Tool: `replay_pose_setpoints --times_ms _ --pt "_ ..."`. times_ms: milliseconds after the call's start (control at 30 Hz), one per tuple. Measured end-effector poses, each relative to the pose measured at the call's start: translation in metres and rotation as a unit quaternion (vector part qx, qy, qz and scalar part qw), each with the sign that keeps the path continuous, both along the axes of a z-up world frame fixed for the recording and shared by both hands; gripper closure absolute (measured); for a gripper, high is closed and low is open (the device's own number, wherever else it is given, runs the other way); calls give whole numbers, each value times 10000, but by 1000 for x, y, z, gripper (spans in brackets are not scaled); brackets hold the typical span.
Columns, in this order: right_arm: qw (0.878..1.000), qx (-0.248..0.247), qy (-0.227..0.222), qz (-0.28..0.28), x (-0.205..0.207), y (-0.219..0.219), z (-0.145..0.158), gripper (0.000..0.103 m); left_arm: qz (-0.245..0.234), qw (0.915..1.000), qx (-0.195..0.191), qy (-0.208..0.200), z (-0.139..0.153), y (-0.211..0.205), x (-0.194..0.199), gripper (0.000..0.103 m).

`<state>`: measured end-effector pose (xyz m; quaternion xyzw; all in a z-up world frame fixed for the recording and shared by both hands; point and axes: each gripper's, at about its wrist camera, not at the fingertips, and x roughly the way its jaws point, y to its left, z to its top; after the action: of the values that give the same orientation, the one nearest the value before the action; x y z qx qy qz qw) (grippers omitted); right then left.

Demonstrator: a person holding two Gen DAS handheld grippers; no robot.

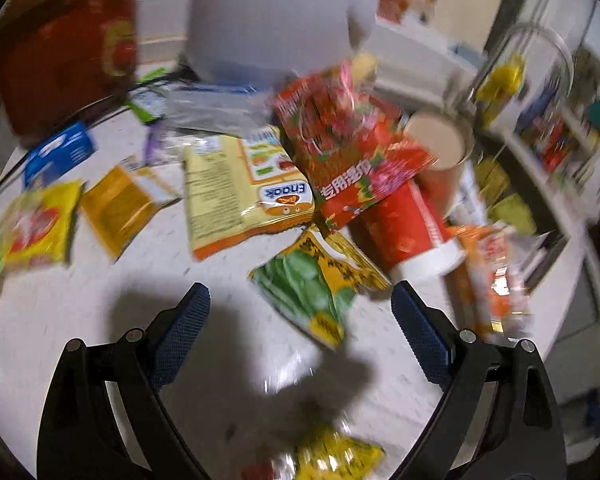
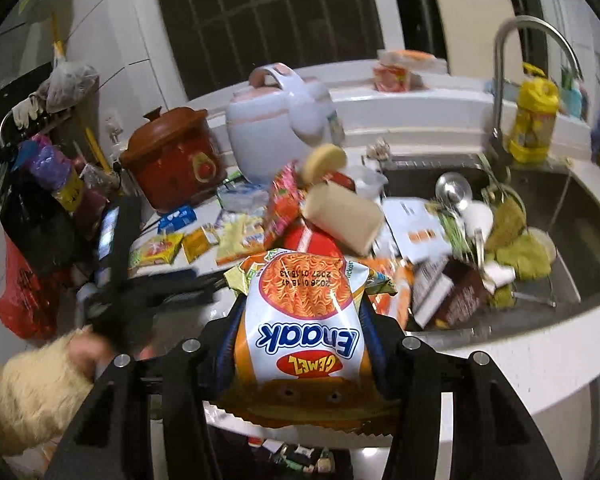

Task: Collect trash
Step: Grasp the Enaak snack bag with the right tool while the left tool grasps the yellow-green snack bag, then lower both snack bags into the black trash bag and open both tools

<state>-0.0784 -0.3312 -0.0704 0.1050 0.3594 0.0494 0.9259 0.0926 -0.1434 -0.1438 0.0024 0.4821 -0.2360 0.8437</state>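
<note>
In the right wrist view my right gripper [image 2: 300, 312] is shut on an orange and white Enaak noodle packet [image 2: 304, 332], its pads pressing both sides, raised above the counter. My left gripper [image 1: 300, 292] is open, with nothing between its blue pads [image 1: 184, 332], and hovers over the white counter [image 1: 100, 320]. Just ahead of it lies a green and yellow wrapper [image 1: 312, 292]. Beyond are a pale Enaak wrapper [image 1: 236, 192], a red wrapper [image 1: 348, 152], a red cup [image 1: 404, 232] and yellow sachets [image 1: 40, 228]. The left wrist view is blurred.
A red clay pot [image 2: 172, 164] and a white rice cooker [image 2: 276, 136] stand at the back of the counter. The sink [image 2: 580, 208] on the right holds dishes under a faucet [image 2: 516, 40]. A cream sleeve [image 2: 32, 392] and a red bag [image 2: 20, 292] are at the left.
</note>
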Motion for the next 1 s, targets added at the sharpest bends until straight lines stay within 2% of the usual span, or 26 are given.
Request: replay_pose_setpoints --times_ms 100,133,167,233,267,300,467,700,900,1000 --pt "10000 71 29 -41 -7 -7 -6 51 -246 9992 275 147 -17 -12 14 13" --pt "9999 112 51 -60 -8 -10 -9 51 -286 9987 430 -28 -17 -15 15 13" --pt "9998 147 69 -76 -9 -12 -11 51 -336 9982 490 -38 -18 -17 18 14" --pt "9996 221 114 -95 -8 -16 -15 51 -539 9972 488 -170 -16 -22 19 30" --pt "9996 247 129 -96 -8 -16 -17 51 -647 9963 511 -230 -15 -26 19 44" --pt "9995 273 141 -87 -7 -16 -19 51 -747 9954 549 -260 -14 -29 17 53" --pt "9993 350 125 52 -3 -7 -21 51 -831 9962 208 -135 -11 -16 6 58" --pt "9979 339 133 543 1 27 -17 51 -622 9977 -144 -209 16 46 -44 59" --pt "9915 346 272 1224 -3 70 -20 51 -222 9992 -46 -336 47 105 -107 59" --pt "9829 304 417 1767 -11 98 -25 51 -54 9993 211 -295 47 132 -140 59"
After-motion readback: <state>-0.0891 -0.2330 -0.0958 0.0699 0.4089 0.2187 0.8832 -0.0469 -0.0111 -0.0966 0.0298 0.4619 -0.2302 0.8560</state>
